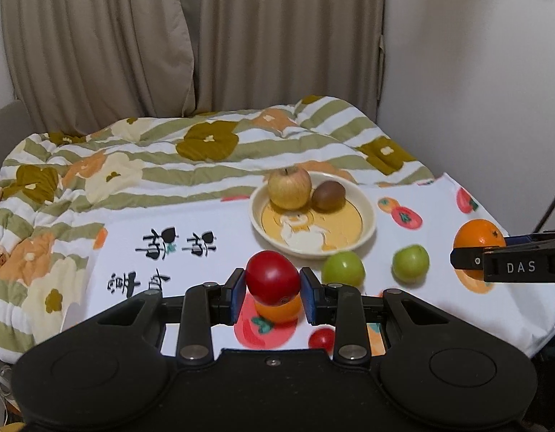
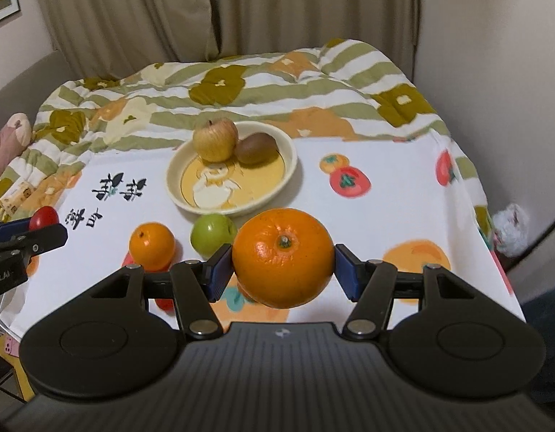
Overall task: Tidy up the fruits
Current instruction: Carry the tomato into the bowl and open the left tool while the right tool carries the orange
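A white fruit-print cloth (image 2: 385, 216) covered the work surface, with a striped floral quilt (image 1: 169, 158) and beige curtains (image 1: 97, 36) behind it. In the left wrist view, the left gripper (image 1: 273, 293) at lower centre was clamped narrowly on a red tomato (image 1: 272, 277), held clear of the cloth, presumably for transfer. The plate (image 1: 367, 230), right of centre, contained an apple (image 1: 290, 187) and a kiwi (image 1: 328, 196); two green fruits (image 1: 343, 269) lay just before it. In the right wrist view, the right gripper (image 2: 282, 270) at centre gripped a large orange (image 2: 282, 257); a small orange (image 2: 152, 246) remained on the cloth at lower left.
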A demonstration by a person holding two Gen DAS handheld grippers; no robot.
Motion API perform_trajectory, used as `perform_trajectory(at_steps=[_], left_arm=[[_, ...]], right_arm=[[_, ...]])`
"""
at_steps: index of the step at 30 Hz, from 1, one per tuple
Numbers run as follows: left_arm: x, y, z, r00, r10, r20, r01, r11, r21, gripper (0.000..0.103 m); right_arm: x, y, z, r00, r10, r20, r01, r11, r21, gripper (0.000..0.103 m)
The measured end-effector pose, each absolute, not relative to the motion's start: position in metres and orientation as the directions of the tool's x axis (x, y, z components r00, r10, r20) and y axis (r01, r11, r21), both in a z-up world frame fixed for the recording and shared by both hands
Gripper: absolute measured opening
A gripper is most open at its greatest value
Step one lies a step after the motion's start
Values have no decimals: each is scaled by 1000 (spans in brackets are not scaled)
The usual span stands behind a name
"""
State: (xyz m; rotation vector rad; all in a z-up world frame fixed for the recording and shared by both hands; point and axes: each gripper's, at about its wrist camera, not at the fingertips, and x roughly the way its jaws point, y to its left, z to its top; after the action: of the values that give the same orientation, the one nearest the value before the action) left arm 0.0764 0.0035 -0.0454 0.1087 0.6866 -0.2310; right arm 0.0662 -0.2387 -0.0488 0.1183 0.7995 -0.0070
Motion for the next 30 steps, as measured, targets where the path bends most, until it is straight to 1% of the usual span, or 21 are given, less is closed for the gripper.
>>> perform_trajectory(at_steps=[12, 20, 27, 30], left_arm=[[148, -22, -43, 749, -133, -650, 177, 984, 3, 36], [201, -41, -61, 726, -103, -680, 150, 989, 11, 36], [245, -52, -86, 694, -70, -716, 138, 990, 37, 36], [263, -58, -102, 672, -54, -739, 153, 986, 67, 36]], right_arm=[[157, -255, -46, 692, 113, -713, -69, 993, 90, 75], [213, -260, -64, 664, 157, -731, -141, 986, 83, 75], [248, -261, -86, 630, 188, -754, -203, 976, 74, 75], [259, -261, -95, 616, 200, -762, -223, 972, 75, 75]])
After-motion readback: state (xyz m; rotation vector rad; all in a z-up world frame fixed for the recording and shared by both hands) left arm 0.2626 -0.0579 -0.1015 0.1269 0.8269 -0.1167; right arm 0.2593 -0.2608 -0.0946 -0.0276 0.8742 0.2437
